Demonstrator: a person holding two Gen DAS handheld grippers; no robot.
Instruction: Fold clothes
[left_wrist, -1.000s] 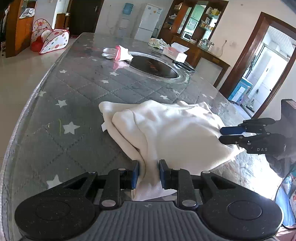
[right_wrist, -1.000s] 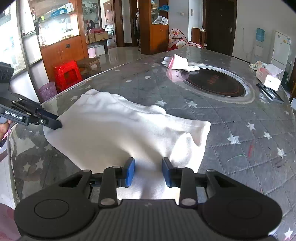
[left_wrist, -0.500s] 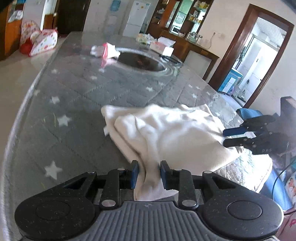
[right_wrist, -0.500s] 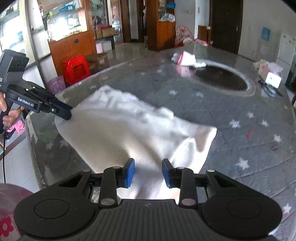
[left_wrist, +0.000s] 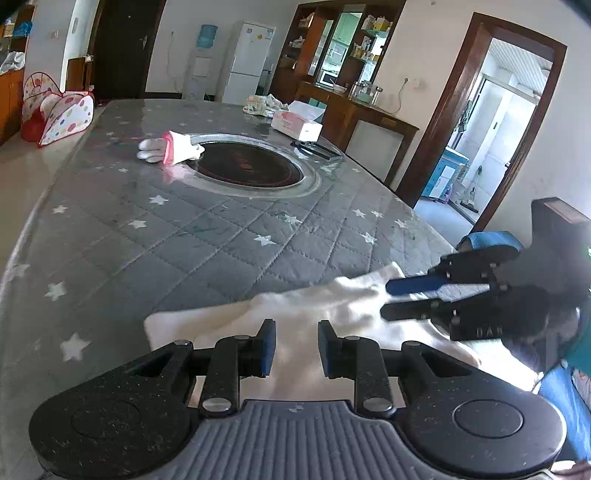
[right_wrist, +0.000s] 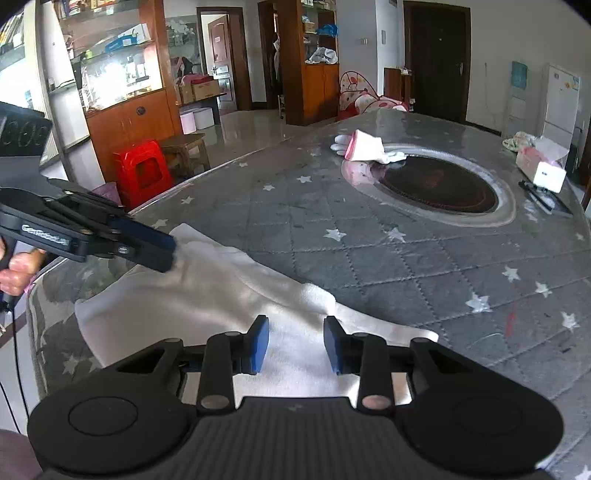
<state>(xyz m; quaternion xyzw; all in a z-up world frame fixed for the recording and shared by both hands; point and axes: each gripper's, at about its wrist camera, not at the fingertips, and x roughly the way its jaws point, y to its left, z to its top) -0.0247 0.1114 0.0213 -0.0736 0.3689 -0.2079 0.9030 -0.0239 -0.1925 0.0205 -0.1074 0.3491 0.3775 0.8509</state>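
Cloth: white cloth (right_wrist: 207, 295) lies at the table's near edge, long axis running along that edge between the two grippers.
Left gripper (right_wrist: 168, 251): jaws set apart around the cloth's left end; grip cannot be told.
Right gripper (right_wrist: 295, 345): jaws apart, cloth lying between the pads; grip cannot be told.
Table (right_wrist: 369, 266): quilted, star-printed cover, open beyond the cloth up to the round hob (right_wrist: 439, 190).
Far items: glove (right_wrist: 365, 149) beside the hob, tissue box (right_wrist: 543, 168) at the right edge.
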